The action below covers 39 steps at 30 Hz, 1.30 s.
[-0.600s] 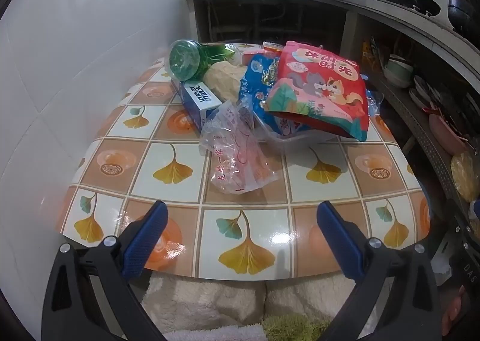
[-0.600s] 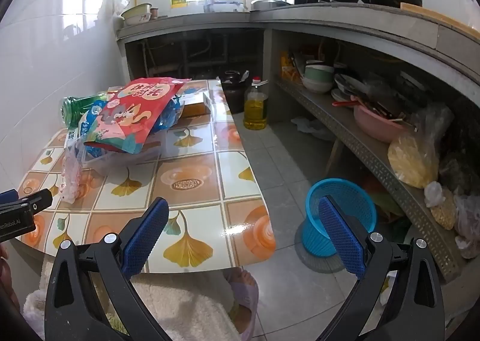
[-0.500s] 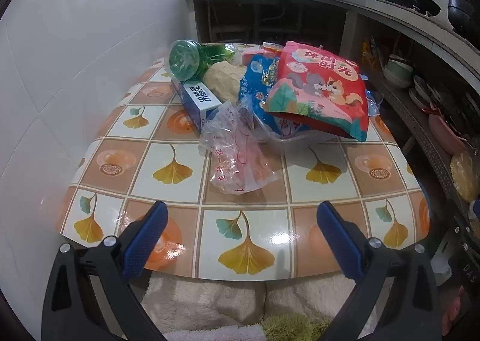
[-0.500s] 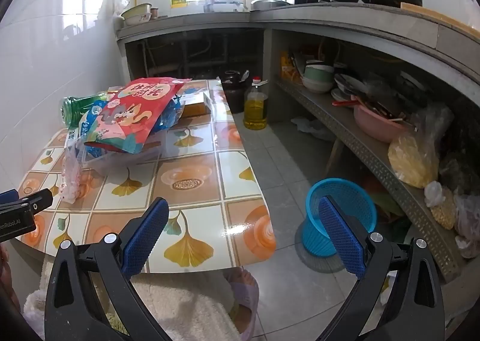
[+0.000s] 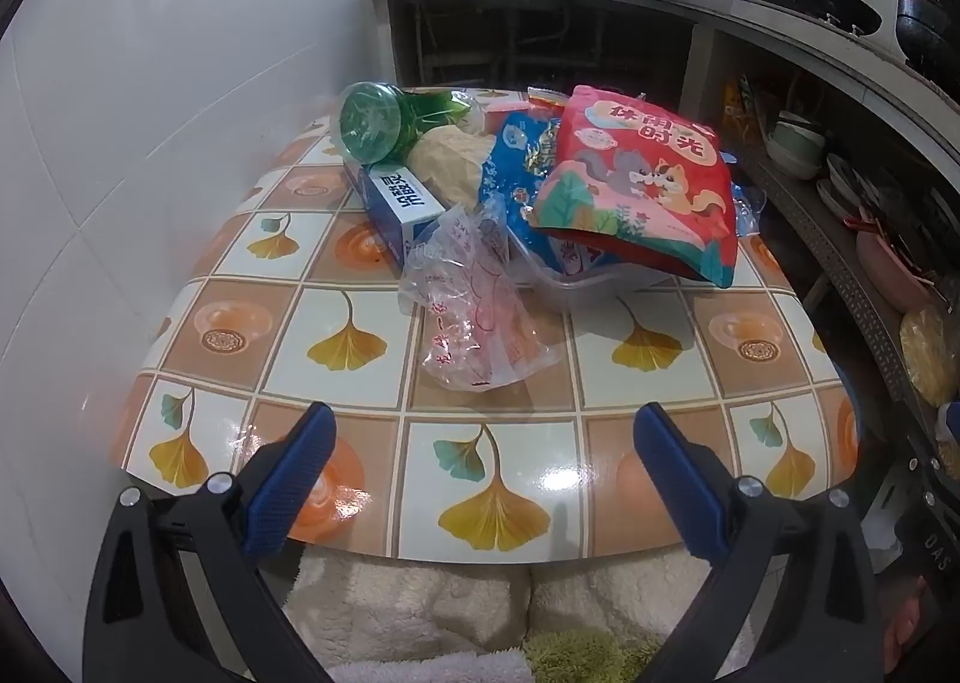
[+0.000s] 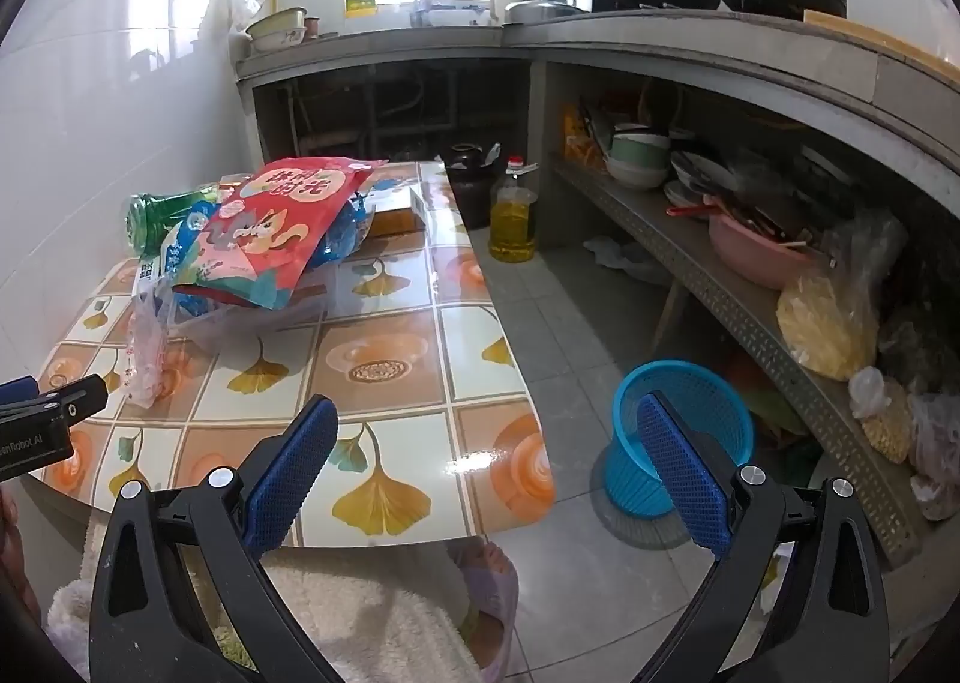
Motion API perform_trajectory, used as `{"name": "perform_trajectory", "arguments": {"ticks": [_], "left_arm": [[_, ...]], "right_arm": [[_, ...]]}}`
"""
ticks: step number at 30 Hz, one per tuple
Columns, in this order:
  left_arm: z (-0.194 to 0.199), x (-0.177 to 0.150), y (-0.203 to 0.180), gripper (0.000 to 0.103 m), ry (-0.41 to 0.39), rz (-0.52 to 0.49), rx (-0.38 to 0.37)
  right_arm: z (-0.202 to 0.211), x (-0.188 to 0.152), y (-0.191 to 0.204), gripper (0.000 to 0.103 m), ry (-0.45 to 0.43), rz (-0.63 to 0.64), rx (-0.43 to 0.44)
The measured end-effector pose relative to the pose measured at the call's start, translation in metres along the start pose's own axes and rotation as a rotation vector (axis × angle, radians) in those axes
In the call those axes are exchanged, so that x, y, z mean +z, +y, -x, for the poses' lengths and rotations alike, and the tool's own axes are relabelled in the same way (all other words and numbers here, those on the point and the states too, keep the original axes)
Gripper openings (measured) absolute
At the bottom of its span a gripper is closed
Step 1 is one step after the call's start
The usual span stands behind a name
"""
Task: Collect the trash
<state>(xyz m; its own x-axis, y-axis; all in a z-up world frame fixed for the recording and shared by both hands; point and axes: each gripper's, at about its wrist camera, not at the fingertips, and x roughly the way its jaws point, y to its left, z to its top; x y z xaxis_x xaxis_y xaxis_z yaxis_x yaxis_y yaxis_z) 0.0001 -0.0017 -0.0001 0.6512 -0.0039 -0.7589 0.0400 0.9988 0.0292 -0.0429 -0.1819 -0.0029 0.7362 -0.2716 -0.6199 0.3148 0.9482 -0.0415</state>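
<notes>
Nothing has been collected yet, as far as these views show. The trash sits heaped at the far left of the glossy ginkgo-patterned tiled bench (image 5: 492, 461): a crumpled clear plastic bag with red print (image 5: 474, 317) lies nearest, just in front of a blue-and-white carton (image 5: 399, 200), a green plastic bottle on its side (image 5: 384, 122), a blue snack wrapper (image 5: 522, 167) and a red squirrel-print snack pouch (image 5: 642, 185) resting over a clear plastic tub (image 5: 576, 281). The left gripper (image 5: 480, 473) hangs above the near bench edge, jaws spread wide and empty. The right gripper (image 6: 486, 461) is likewise wide apart with nothing between its jaws. A blue mesh waste basket (image 6: 684, 431) stands on the floor beside the bench and looks empty. Every piece probably remains to be picked up and dropped there.
</notes>
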Motion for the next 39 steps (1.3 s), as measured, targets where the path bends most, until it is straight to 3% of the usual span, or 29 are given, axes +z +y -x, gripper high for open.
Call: {"name": "perform_trajectory", "arguments": {"ticks": [39], "left_arm": [[-0.0015,0.0033,0.0016,0.097,0.005,0.003,-0.003]], "right_arm": [[-0.0022,-0.0039,0.0047,0.095,0.001,0.007,-0.002]]}}
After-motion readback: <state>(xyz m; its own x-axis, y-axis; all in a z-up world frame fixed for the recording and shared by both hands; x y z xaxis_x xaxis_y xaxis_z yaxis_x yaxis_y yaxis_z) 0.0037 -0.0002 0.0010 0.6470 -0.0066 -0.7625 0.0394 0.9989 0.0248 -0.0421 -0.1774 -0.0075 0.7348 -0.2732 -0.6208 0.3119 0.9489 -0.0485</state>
